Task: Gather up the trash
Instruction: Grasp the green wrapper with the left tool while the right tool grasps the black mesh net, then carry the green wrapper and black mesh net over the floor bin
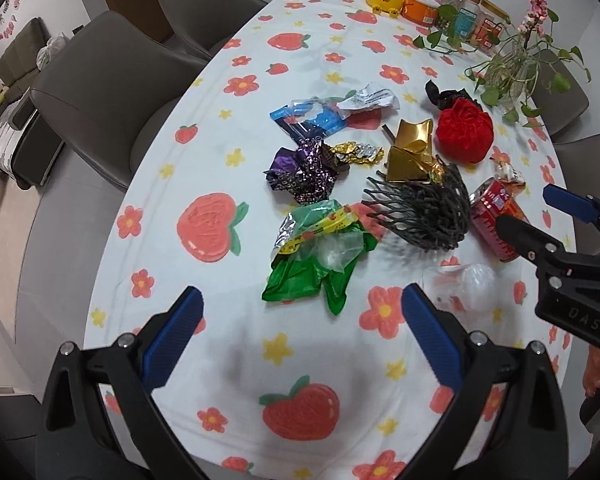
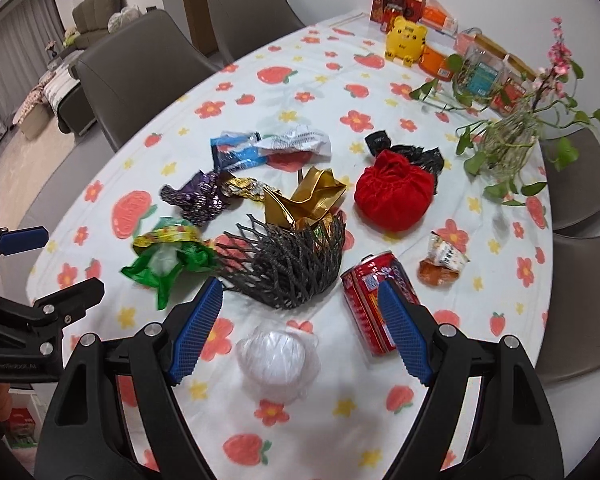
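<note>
A table [image 1: 220,140] under a white cloth printed with strawberries and flowers fills both views, with grey chairs [image 1: 112,76] along its far side. At its centre lies the trash, all resting on the cloth. Largest is the dark mesh basket [image 2: 292,264], tipped on its side, touching the crumpled gold box [image 2: 308,198] behind it. A red cloth bundle [image 2: 394,196] sits just beside the box, with black wrapping [image 2: 416,156] behind it. A green bag [image 2: 168,264] lies against the basket's open side, a yellow printed strip across it. A red can [image 2: 370,300], lying on its side, is just beside the basket on the opposite side. A clear plastic wad [image 2: 276,356] lies nearest the right gripper. Farther back are a purple wrapper [image 2: 198,198], a gold foil [image 2: 242,188], a blue packet [image 2: 238,152] and white crumpled paper [image 2: 296,142]. A small orange-and-white wrapper [image 2: 444,264] lies apart, near the table edge. The left gripper [image 1: 302,328] hovers above bare cloth short of the green bag, fingers spread wide, holding nothing. The right gripper [image 2: 300,328] hovers over the plastic wad, fingers likewise spread, one blue pad [image 2: 404,336] in front of the can. A trailing plant [image 2: 508,148], a yellow tiger toy [image 2: 406,42] and jars stand at the far end.
</note>
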`<state>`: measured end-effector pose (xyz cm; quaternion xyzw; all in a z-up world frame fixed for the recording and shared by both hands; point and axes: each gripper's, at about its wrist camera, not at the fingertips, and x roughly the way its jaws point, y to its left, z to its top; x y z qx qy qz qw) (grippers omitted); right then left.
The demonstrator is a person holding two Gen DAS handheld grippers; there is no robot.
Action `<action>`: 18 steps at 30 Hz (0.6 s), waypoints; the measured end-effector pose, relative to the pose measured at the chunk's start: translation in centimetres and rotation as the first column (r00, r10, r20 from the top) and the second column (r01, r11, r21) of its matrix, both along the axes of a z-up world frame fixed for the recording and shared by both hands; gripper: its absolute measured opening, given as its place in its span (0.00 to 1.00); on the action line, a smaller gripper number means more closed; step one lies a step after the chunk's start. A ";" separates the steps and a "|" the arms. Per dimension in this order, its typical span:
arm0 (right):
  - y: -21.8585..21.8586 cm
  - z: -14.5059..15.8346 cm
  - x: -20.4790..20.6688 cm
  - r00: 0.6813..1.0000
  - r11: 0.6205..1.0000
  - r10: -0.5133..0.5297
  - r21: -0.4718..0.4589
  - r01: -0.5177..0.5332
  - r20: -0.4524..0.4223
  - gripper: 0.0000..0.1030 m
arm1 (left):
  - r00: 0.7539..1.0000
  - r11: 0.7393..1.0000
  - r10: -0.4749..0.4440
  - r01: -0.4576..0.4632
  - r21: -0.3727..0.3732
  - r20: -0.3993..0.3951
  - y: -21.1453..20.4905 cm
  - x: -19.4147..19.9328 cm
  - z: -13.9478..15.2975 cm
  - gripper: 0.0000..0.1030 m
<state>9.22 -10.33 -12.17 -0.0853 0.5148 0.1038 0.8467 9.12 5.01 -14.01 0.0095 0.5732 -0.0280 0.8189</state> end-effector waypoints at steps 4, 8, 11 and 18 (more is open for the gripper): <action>0.3 -3.6 1.8 0.999 1.000 -0.013 -0.010 0.013 -0.030 0.75 | 1.000 1.000 -0.021 0.021 0.015 -0.004 -0.1 1.9 -3.3 0.96; 0.7 -6.3 2.8 0.998 1.000 -0.004 -0.022 0.003 -0.059 0.73 | 0.999 0.999 -0.050 0.050 0.006 -0.015 -0.2 3.2 -6.5 0.93; 1.1 -7.4 2.9 0.995 1.000 0.028 -0.006 -0.029 -0.093 0.36 | 0.997 0.997 -0.073 0.072 -0.041 -0.031 -0.1 3.3 -7.9 0.70; 1.9 -6.1 1.3 0.998 0.999 0.046 -0.011 -0.047 -0.053 0.13 | 0.992 0.990 -0.123 0.124 -0.072 0.013 0.0 2.6 -6.7 0.38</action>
